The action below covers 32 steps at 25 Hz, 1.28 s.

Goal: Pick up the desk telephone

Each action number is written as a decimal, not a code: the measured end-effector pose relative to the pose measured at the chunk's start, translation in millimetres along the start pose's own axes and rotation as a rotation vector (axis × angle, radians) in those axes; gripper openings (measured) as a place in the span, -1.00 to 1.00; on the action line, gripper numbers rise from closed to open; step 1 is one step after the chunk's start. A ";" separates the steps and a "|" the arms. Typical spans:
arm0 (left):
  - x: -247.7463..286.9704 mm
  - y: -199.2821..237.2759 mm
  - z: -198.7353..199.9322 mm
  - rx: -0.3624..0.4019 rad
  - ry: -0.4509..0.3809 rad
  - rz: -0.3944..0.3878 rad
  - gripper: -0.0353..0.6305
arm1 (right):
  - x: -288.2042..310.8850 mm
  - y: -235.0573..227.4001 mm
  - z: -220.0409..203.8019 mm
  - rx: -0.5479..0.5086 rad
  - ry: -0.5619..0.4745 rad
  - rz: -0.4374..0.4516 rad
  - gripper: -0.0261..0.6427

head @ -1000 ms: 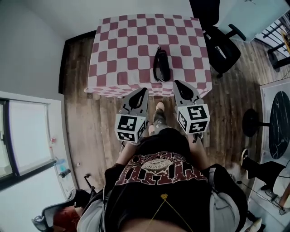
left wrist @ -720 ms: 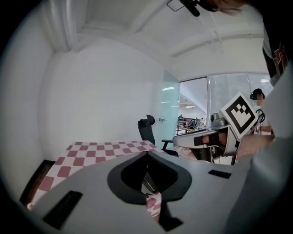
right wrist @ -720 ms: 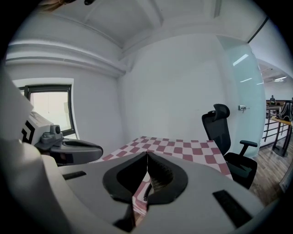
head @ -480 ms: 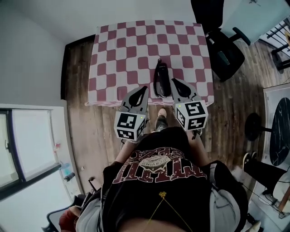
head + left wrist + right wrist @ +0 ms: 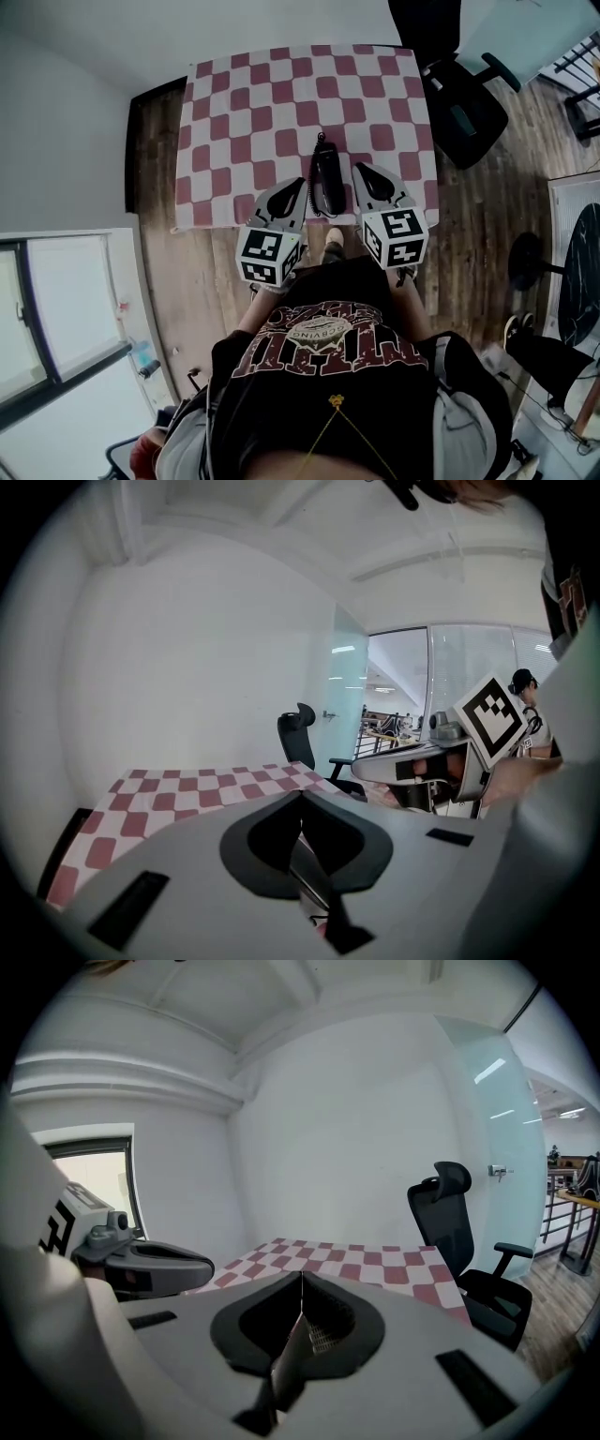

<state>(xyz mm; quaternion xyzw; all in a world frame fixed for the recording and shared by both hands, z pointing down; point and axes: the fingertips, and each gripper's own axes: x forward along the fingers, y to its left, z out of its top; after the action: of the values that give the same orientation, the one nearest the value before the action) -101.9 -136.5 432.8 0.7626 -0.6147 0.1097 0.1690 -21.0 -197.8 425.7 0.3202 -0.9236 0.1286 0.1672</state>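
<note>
The desk telephone (image 5: pixel 327 178) is black and lies lengthwise near the front edge of the table (image 5: pixel 246 103), which has a red-and-white checked cloth. My left gripper (image 5: pixel 300 184) is shut and empty, its tip just left of the phone's near end. My right gripper (image 5: pixel 357 169) is also shut and empty, just right of the phone. Neither touches it. In the left gripper view the closed tips (image 5: pixel 300 794) point over the cloth (image 5: pixel 178 794), with the right gripper (image 5: pixel 441 761) alongside. In the right gripper view the jaws (image 5: pixel 302 1275) hide the phone.
A black office chair (image 5: pixel 461 98) stands at the table's right far corner, also seen as the chair (image 5: pixel 459 1227) in the right gripper view. A window (image 5: pixel 56 309) is on the left and a dark round table (image 5: pixel 574 253) on the right. The floor is wood.
Both grippers have moved forward from in front of the table to its front edge, now flanking the phone. Both stayed shut.
</note>
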 end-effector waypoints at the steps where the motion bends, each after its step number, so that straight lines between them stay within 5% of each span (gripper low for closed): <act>1: 3.1 2.4 -1.4 -0.002 0.003 0.003 -0.87 | 3.0 -2.0 -1.5 0.000 0.002 0.003 -0.87; 10: 18.9 15.0 -11.7 -0.017 0.037 -0.010 -0.87 | 19.6 -11.8 -14.1 0.000 0.044 0.009 -0.87; 32: 57.3 34.3 -16.0 0.088 0.149 -0.441 -0.87 | 49.6 -0.6 -48.7 0.187 0.116 -0.270 -0.87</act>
<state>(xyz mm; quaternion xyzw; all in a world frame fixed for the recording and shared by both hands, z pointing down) -122.1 -188.3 473.2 0.8748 -0.4138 0.1529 0.2004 -46.2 -208.7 489.6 0.4475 -0.8451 0.2084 0.2054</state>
